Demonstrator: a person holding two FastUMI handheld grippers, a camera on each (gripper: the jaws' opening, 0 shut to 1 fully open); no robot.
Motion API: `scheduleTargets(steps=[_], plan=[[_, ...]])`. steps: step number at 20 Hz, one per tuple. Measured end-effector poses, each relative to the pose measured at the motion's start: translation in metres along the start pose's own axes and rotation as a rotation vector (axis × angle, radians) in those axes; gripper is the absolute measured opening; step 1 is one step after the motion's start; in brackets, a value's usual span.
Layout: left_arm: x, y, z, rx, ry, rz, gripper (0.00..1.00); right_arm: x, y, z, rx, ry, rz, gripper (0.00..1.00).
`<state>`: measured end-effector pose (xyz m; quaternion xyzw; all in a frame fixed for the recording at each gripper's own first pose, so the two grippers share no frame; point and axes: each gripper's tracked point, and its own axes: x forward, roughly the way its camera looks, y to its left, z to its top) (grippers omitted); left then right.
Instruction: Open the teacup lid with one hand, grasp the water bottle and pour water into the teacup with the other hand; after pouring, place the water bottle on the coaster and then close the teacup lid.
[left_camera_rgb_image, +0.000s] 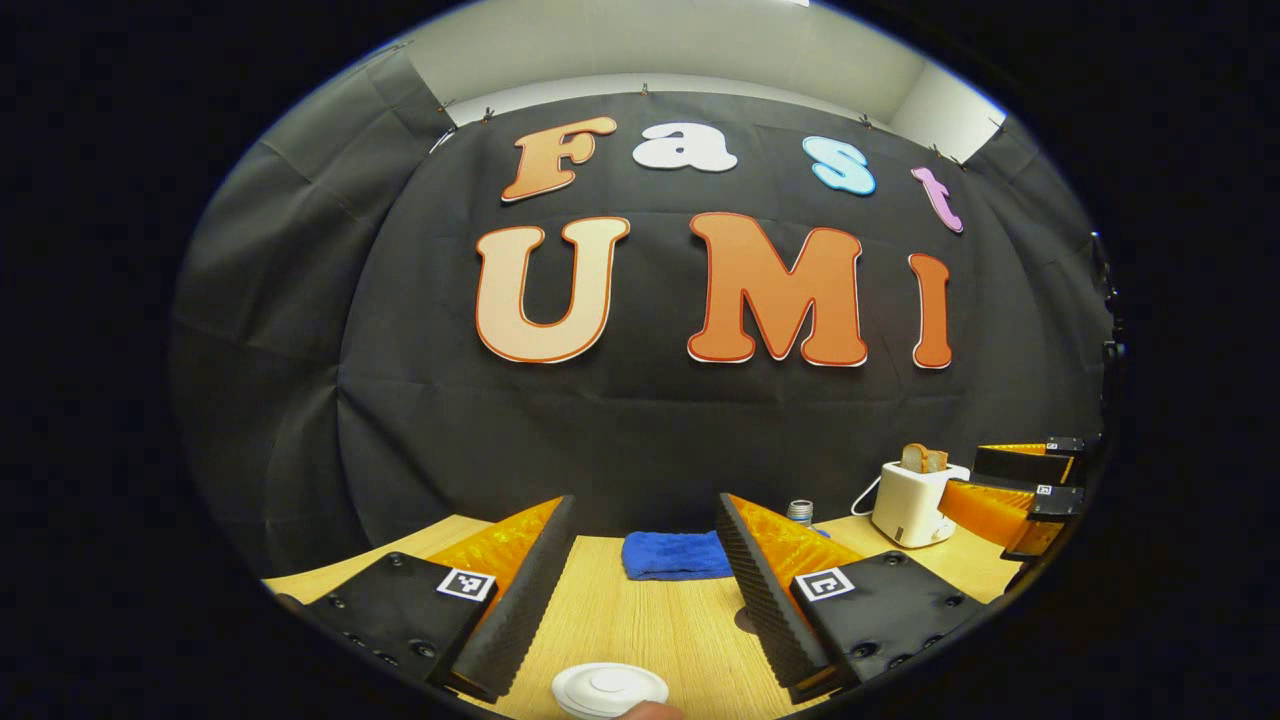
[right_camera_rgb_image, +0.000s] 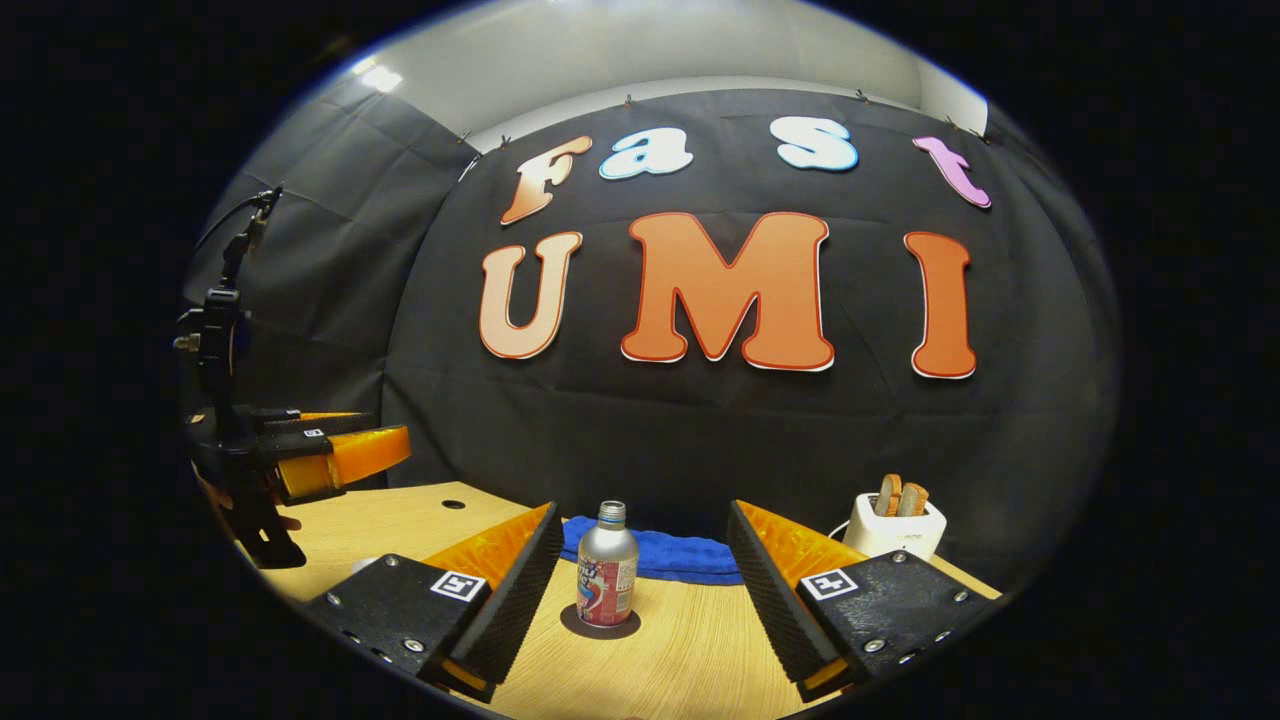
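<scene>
place: staged booth | cues: black cloth wall (right_camera_rgb_image: 700, 450), wooden table (right_camera_rgb_image: 660, 650), toaster (right_camera_rgb_image: 893, 524)

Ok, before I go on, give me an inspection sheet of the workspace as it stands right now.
Surface: light wooden table, with a small hole near its far left.
Job's things: water bottle upright on the dark round coaster, cap on; white teacup lid in place, low between the left gripper's fingers.
Clutter: folded blue cloth at the back; white toaster with bread in its slots.
Grippers: left gripper open, hovering over the lid; right gripper open, lined up with the bottle, not touching it.
Cables: white toaster cord running behind the toaster.
Surroundings: black cloth wall; black camera mount at left.
</scene>
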<state>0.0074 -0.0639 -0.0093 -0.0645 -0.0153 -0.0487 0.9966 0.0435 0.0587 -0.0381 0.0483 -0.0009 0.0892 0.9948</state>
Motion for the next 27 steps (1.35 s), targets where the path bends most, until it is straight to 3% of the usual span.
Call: scheduleTargets(steps=[9,26,27], plan=[[-0.0006,-0.0050,-0.0032,0.008,0.008,-0.005,0.93,-0.0013,-0.0002,0.0072,-0.012,-0.011,0.005,0.99],[-0.0027,-0.0074,-0.0073,0.015,0.026,-0.007,0.96,-0.0012,-0.0059,0.0045,-0.025,0.001,-0.019,0.99],[-0.0035,-0.0076,-0.0084,0.015,0.024,-0.007,0.93,-0.0015,-0.0051,0.0048,-0.026,0.000,-0.017,0.99]])
